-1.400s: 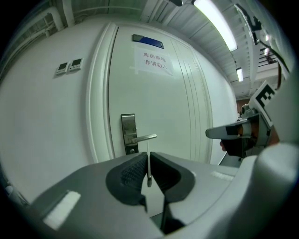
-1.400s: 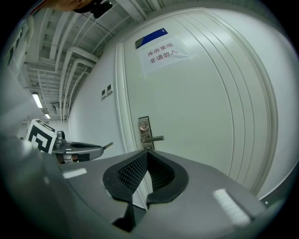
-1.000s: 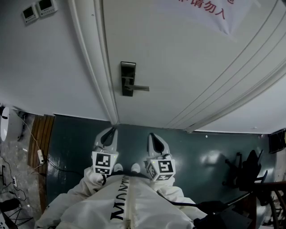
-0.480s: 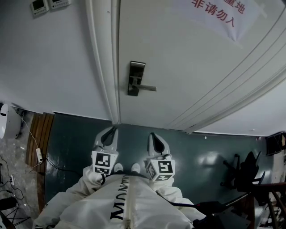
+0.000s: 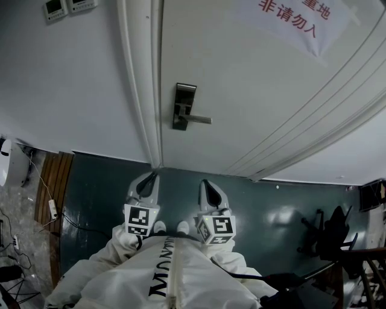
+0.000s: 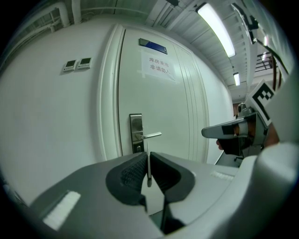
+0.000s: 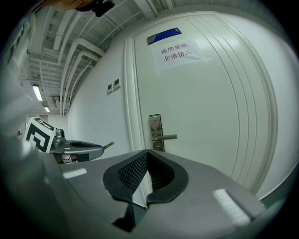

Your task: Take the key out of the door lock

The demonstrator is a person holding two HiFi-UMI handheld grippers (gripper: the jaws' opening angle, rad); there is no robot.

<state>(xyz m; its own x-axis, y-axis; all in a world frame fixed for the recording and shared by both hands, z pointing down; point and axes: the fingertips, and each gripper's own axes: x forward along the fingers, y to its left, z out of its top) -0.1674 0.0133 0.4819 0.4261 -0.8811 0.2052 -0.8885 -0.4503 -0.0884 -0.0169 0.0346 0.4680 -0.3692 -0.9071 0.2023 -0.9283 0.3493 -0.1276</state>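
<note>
Facing a white door [image 5: 241, 90] beside a white wall [image 5: 72, 78], above dark floor [image 5: 271, 199].

A red-lettered paper notice [image 5: 289, 19] and two wall panels [image 5: 53, 8].

Our left claw [image 5: 152, 177] and right claw [image 5: 205, 183] side by side before our chest, both tipped slightly downward, left claw pinched on a thin key [image 6: 148, 165], right claw closed, empty, white sleeves [image 5: 117, 256] behind.
</note>
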